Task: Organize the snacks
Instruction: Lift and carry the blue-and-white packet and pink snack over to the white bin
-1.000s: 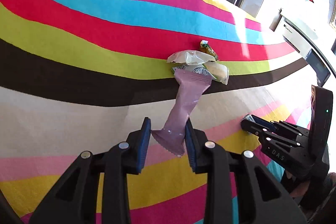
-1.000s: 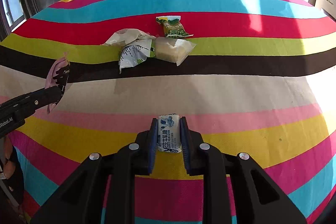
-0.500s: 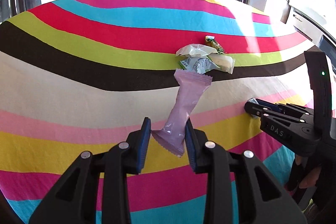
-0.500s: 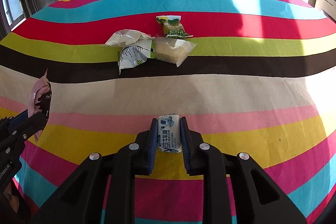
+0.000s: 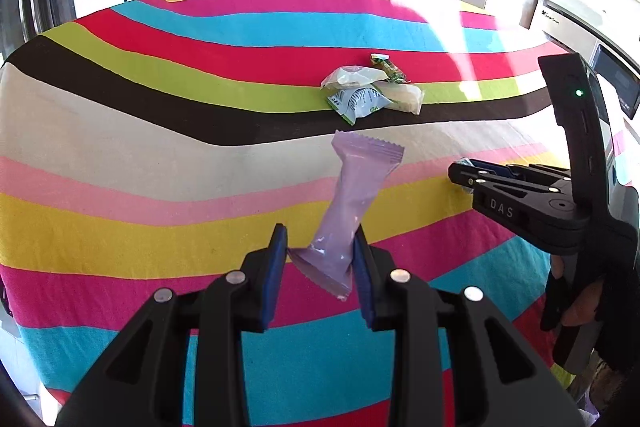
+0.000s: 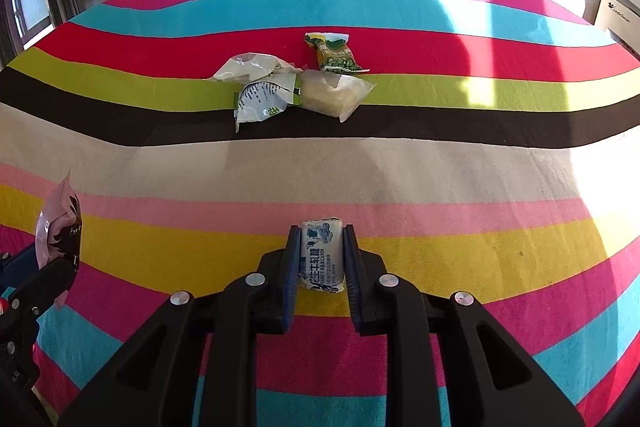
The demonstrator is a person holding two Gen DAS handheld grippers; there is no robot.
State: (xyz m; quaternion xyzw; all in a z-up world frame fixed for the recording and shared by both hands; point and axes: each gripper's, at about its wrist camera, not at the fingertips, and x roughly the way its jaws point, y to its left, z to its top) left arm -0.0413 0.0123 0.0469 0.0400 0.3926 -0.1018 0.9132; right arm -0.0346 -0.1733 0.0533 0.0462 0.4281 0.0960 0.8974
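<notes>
**Inspector:** Nearest first. The left gripper is clamped on the lower end of a long pale-purple foil snack bar wrapper, which stands tilted up and clear of the striped multicolour tablecloth. The right gripper is closed on a small white-and-blue wrapped milk candy, low over the yellow stripe.

**Assistant:** Risks?

**Inspector:** The purple wrapper is pinched near one crimped end only; in my judgement it could swing or slip out if swung fast. The candy is short and smooth and might squirt forward under a hard squeeze.

**Assistant:** Anything in the path?

**Inspector:** The cloth between is bare. Farther off lies a cluster: a white-and-green printed sachet touching a clear packet of pale cake, a crumpled translucent wrapper just behind, and a green pea packet beside them. Dropping onto that pile could scatter it. The two grippers are near each other; crossing them risks a knock.
</notes>
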